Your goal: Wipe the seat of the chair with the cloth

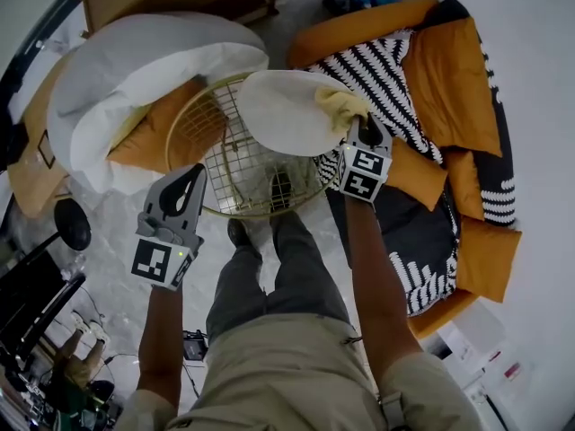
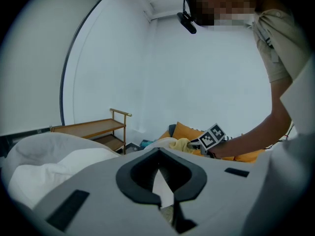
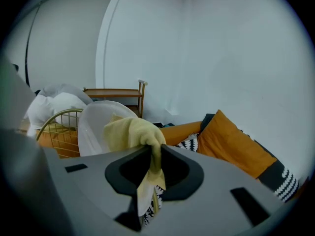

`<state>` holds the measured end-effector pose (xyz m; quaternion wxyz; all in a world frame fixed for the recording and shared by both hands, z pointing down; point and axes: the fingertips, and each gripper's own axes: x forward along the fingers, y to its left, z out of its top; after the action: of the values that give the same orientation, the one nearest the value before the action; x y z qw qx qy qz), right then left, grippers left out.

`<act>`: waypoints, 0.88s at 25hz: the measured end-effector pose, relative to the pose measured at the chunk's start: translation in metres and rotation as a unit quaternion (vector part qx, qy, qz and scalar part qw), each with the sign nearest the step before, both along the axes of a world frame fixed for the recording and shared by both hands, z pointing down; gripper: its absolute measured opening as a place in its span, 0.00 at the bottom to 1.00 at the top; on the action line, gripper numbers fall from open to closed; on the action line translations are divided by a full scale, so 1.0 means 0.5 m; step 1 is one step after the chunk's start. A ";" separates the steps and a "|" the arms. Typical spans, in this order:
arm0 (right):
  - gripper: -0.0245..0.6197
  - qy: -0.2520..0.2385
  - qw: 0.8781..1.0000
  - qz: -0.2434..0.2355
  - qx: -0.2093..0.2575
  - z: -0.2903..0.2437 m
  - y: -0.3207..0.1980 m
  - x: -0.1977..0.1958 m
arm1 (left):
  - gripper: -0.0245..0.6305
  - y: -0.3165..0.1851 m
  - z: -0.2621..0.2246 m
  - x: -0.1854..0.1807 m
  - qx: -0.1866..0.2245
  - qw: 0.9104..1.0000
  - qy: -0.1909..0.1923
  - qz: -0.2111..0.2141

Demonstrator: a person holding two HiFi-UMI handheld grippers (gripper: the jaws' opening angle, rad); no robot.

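The chair's white rounded seat (image 1: 283, 110) sits on a gold wire frame (image 1: 220, 155). A pale yellow cloth (image 1: 341, 106) lies against the seat's right edge, and my right gripper (image 1: 367, 135) is shut on it. In the right gripper view the cloth (image 3: 133, 132) bunches over the jaws and hangs down between them, with the white seat (image 3: 93, 124) just behind. My left gripper (image 1: 186, 187) hovers at the wire frame's left rim, shut and holding nothing. The left gripper view shows its jaws (image 2: 165, 200) closed, with the cloth (image 2: 182, 144) far ahead.
A big white beanbag (image 1: 135, 70) with an orange cushion lies to the left of the chair. An orange sofa (image 1: 454, 88) with a black-and-white striped blanket (image 1: 382, 70) runs along the right. A wooden shelf (image 2: 93, 129) stands by the wall. My legs (image 1: 269, 268) are right in front of the frame.
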<state>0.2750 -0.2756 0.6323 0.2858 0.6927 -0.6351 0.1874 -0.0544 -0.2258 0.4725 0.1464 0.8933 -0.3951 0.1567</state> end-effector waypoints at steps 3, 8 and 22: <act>0.15 -0.007 1.000 -0.003 -0.003 0.011 -0.006 -0.030 | 0.06 0.003 0.000 -0.016 -0.001 1.000 -0.002 -0.005; 0.15 -0.027 0.999 -0.043 -0.012 0.044 -0.042 -0.162 | 0.06 0.016 0.014 -0.072 -0.007 1.000 -0.005 -0.028; 0.15 -0.051 0.991 -0.120 -0.040 0.106 -0.088 -0.391 | 0.06 0.041 0.044 -0.155 -0.021 0.998 -0.016 -0.061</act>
<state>0.0796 -0.3196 0.6851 0.3009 0.5893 -0.7192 0.2119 -0.1321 -0.2051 0.4947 0.1683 0.8616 -0.4480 0.1695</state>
